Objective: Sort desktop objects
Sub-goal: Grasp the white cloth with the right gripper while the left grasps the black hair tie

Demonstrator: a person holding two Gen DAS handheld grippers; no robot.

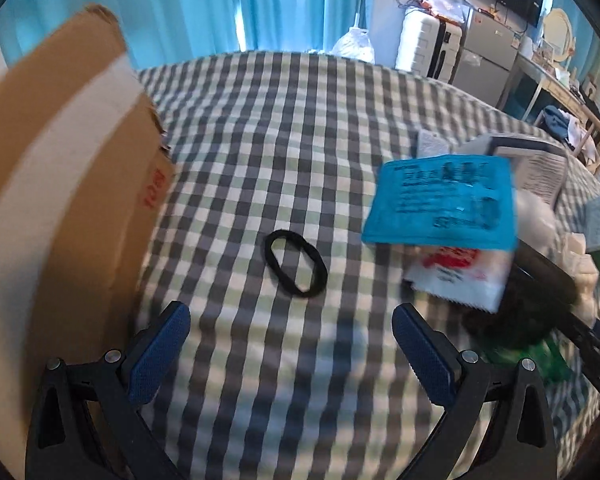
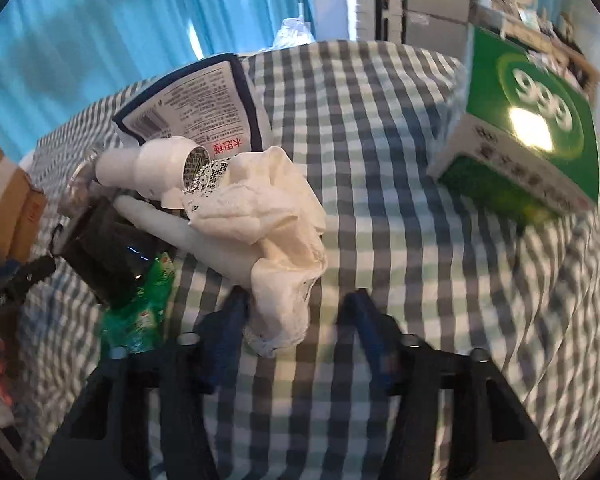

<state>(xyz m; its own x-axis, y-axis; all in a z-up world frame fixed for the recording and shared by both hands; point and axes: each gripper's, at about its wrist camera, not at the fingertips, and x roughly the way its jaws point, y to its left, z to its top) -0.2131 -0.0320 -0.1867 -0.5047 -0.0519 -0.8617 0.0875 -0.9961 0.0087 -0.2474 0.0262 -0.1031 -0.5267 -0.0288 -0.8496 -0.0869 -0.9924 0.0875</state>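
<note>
Nearest in the left wrist view, the left tool (image 1: 290, 354) hangs with its blue pads spread wide and nothing between them, above the green-and-grey checked cloth (image 1: 260, 380) that covers the surface. Just beyond lies one black elastic hair loop (image 1: 296, 263), flat on the cloth and apart from everything else. To its left stands one brown cardboard box (image 1: 60, 184) with a white tape stripe.

The right tool (image 2: 296, 320) has its jaws partly apart, unclenched; the lower end of one crumpled white lace cloth (image 2: 276, 240) lies at its left finger, not pinched as far as the blur lets me tell. Past that cloth the pile holds one green crinkly wrapper (image 2: 140, 312), one dark round object (image 2: 108, 248), one white plastic bottle (image 2: 156, 168) and one printed white pouch with a dark border (image 2: 196, 104). One green-and-white carton (image 2: 528, 128) sits well apart to the right. In the left view, one blue sachet (image 1: 440, 204) overlaps one white red-printed sachet (image 1: 456, 272).

Sorting looks barely started: I see nothing in the box, and the pile is still mixed.
</note>
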